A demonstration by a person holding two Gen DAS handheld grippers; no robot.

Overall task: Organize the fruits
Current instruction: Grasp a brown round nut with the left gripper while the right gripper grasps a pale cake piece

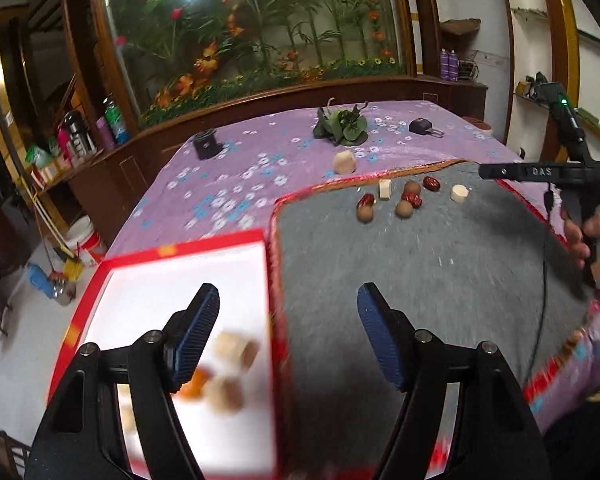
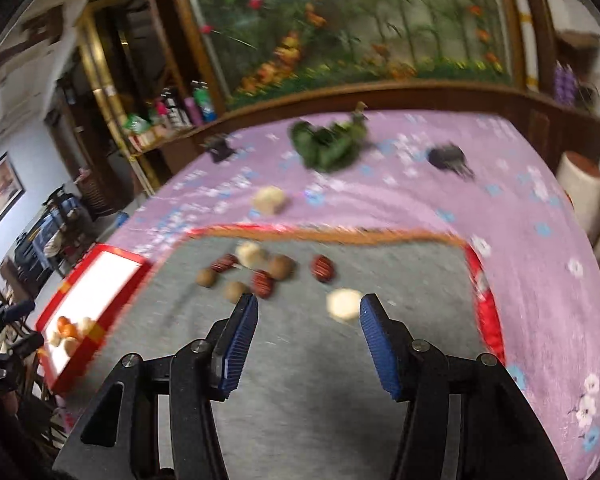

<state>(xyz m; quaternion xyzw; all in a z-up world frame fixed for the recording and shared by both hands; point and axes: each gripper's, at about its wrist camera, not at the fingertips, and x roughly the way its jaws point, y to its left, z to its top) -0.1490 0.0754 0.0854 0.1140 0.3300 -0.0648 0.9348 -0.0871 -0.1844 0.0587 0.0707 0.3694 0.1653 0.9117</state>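
A red-rimmed white tray [image 1: 188, 276] holds several pale, brown and orange fruits [image 1: 232, 376]; it also shows in the right wrist view [image 2: 96, 280]. My left gripper [image 1: 288, 320] is open and empty, above the tray's right edge. On the grey mat [image 1: 420, 264] lie red dates [image 1: 431, 183], brown round fruits [image 1: 404, 209] and pale pieces [image 1: 459, 193]. My right gripper [image 2: 308, 320] is open and empty, just short of a pale round piece [image 2: 343, 304]; dates [image 2: 323, 268] and brown fruits [image 2: 281, 267] lie beyond. The right wrist view is blurred.
The purple flowered cloth [image 1: 236, 184] covers the table. On it are a pale block [image 1: 345, 162], a green leafy ornament [image 1: 342, 126] and two black objects [image 1: 206, 144] [image 1: 422, 126]. A wooden cabinet with bottles stands to the left, beyond the table edge.
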